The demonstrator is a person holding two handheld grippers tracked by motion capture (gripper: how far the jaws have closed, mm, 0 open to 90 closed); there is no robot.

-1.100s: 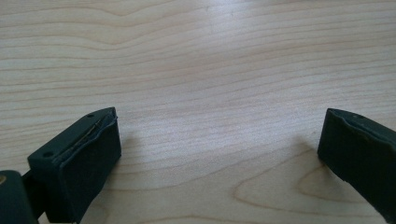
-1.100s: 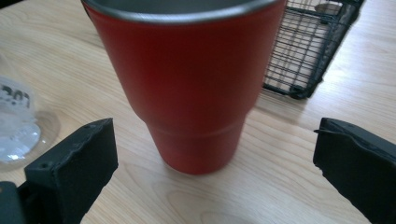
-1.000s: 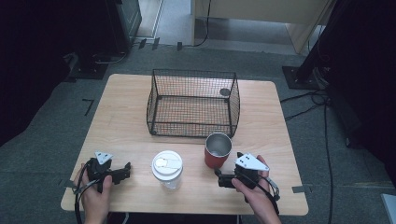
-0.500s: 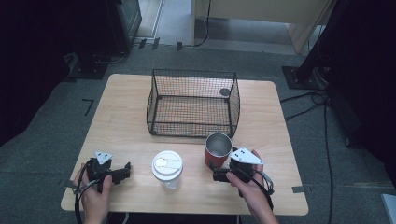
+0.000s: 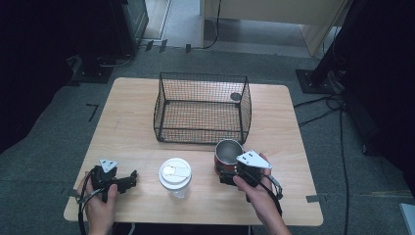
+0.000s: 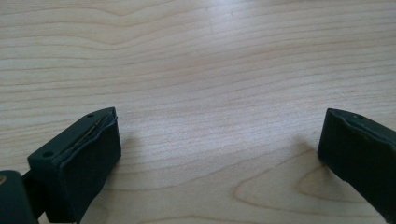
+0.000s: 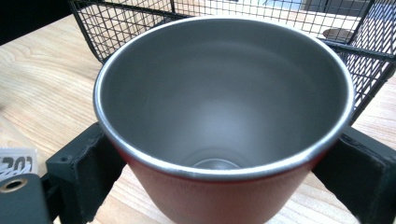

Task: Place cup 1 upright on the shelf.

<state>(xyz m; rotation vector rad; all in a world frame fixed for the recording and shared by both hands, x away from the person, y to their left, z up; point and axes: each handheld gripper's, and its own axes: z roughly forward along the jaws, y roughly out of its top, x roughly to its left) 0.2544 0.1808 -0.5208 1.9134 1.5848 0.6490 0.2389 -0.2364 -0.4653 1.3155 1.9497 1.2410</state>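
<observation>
A red metal cup (image 5: 228,154) with a bare steel inside stands upright on the wooden table (image 5: 127,122), just in front of the wire basket's right corner. My right gripper (image 5: 226,171) is at the cup's near side, one jaw on each side of it. In the right gripper view the cup (image 7: 224,116) sits between the black pads (image 7: 88,172), which touch its wall; the jaws have just been closing on it. My left gripper (image 5: 128,180) rests at the table's front left. Its jaws (image 6: 219,154) stand wide open over bare wood.
A black wire basket (image 5: 201,107) stands in the middle of the table with a small dark round object (image 5: 236,96) at its back right. A clear jar with a white lid (image 5: 174,176) stands between the two grippers. Cables lie on the floor at the right.
My right gripper has moved forward and a little left up to the red cup, and its jaws have closed around it. The left gripper has stayed put.
</observation>
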